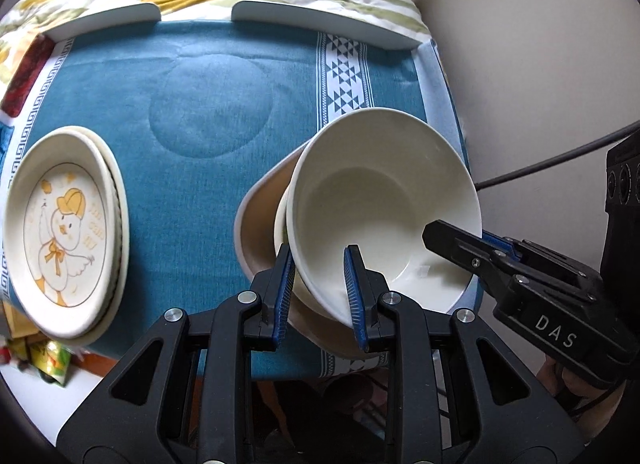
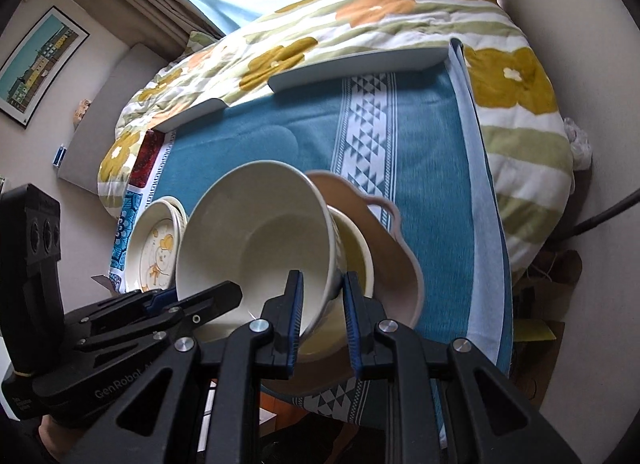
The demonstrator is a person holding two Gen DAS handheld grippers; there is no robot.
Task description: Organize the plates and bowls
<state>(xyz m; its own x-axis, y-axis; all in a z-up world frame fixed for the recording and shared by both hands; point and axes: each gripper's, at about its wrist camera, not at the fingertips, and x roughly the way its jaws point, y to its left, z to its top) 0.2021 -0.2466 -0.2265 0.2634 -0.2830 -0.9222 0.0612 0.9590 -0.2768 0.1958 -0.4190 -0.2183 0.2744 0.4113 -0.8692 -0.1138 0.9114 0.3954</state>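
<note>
A cream bowl (image 1: pixel 380 200) is tilted above a smaller bowl that sits in a pink handled dish (image 1: pixel 260 240) at the table's near right. My left gripper (image 1: pixel 320 292) is shut on the cream bowl's near rim. My right gripper (image 2: pixel 322 312) is shut on the same bowl's (image 2: pixel 256 236) opposite rim; it shows in the left wrist view (image 1: pixel 472 248) at the right. The smaller bowl (image 2: pixel 356 252) and pink dish (image 2: pixel 396 264) lie beneath. A stack of duck-printed plates (image 1: pixel 64 232) sits at the left, also in the right wrist view (image 2: pixel 156 248).
The table wears a teal cloth (image 1: pixel 192 104) with a patterned band. Two white rails (image 1: pixel 320 20) edge its far side, against a floral quilt (image 2: pixel 360 24). A wall (image 1: pixel 540 64) is at the right. Packets (image 1: pixel 48 360) lie below the near left edge.
</note>
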